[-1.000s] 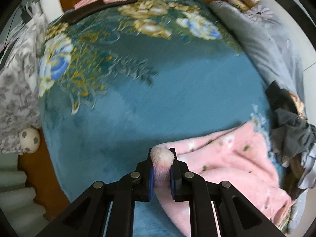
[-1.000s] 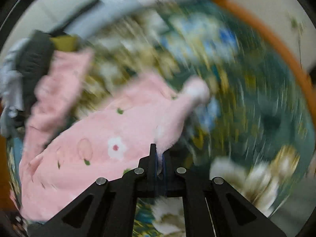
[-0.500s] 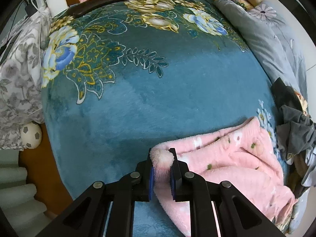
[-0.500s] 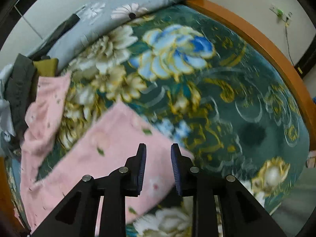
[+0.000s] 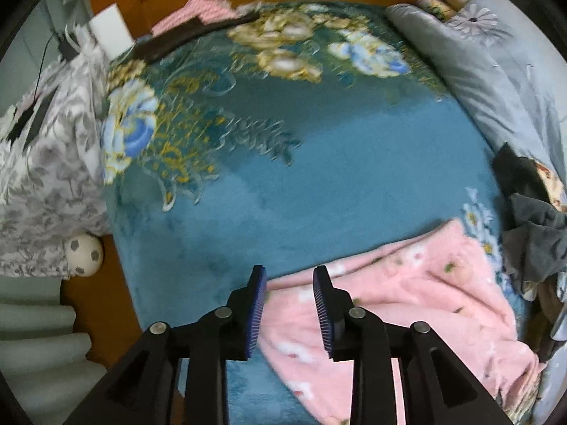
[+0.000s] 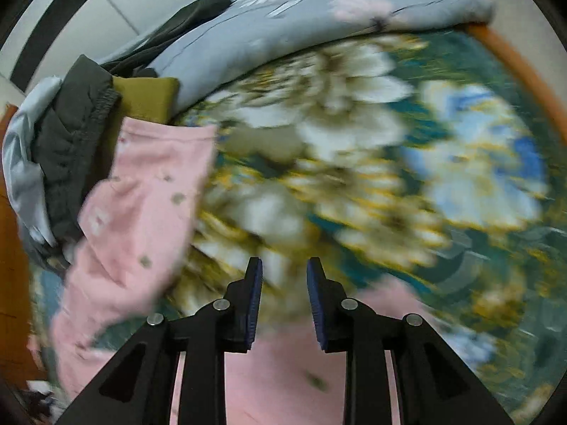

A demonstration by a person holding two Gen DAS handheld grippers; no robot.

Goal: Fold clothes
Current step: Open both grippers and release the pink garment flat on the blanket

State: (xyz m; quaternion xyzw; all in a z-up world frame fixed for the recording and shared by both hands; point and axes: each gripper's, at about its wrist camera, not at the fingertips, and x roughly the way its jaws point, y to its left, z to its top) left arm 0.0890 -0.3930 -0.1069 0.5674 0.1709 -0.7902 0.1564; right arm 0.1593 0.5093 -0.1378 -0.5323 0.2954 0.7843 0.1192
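Observation:
A fuzzy pink garment (image 5: 400, 301) with small flower prints lies spread on the teal floral blanket (image 5: 319, 163), at the lower right of the left wrist view. My left gripper (image 5: 288, 276) hangs open just above the garment's near edge, holding nothing. In the blurred right wrist view the same pink garment (image 6: 141, 191) runs from the upper left down under my right gripper (image 6: 283, 269), which is open and empty over the blanket (image 6: 372, 177).
A pile of dark and grey clothes (image 5: 531, 233) sits at the right beside a grey quilt (image 5: 489, 53). A grey floral sheet (image 5: 42, 184) and a small ball (image 5: 83, 255) lie left. Wooden bed frame (image 6: 524, 71) rims the blanket.
My left gripper, shut on the pink garment's cuff before, has opened and let it drop onto the blanket. The right gripper opened earlier and has swung, with its view blurred.

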